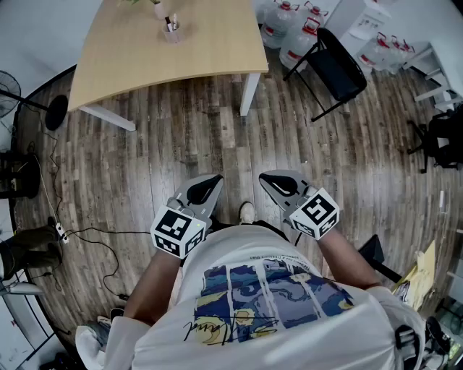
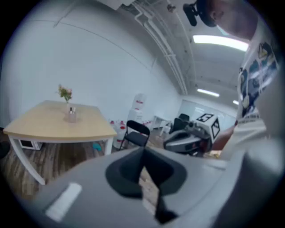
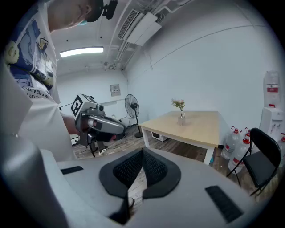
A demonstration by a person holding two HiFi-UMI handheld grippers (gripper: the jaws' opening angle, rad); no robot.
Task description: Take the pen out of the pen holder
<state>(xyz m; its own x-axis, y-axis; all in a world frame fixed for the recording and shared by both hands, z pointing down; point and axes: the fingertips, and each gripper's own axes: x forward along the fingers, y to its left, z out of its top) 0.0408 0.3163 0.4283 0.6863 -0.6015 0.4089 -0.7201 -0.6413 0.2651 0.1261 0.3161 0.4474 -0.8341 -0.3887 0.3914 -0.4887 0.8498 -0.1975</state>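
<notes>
Reading the pen [image 1: 170,23] as light, stiff and slick-barrelled. That's my guess only: from here it's a thin dark sliver, colour and cap too small to tell, and I can't say whether the cup holds one pen or several. It stands roughly upright in the pen holder [image 1: 172,33], top end poking above the rim. Holder looks like a small pale, maybe clear cup. It's probably light too and likely to tip or slide if the pen gets pulled sideways. Plan: pinch the exposed upper barrel just above the rim, pads across the barrel, and lift straight up along its axis. The other gripper could steady the cup wall if it drags. Little squeeze needed and the pen itself shouldn't be fragile, but a narrow round barrel may roll between pads, so centre it. Location: holder sits on the table [image 1: 217,50] toward its far edge, well in from the right-hand edge and the near corners, just beside a small flower vase [image 1: 158,9]. Both grippers are well apart from it, held low by the person's waist over the wood floor, so I'd call the task not started. Left gripper [image 1: 214,181]: jaws pressed together, nothing between them. Right gripper [image 1: 266,178]: same, pads meeting at the tips, empty. Whichever one goes for the pen has to spread first.
</notes>
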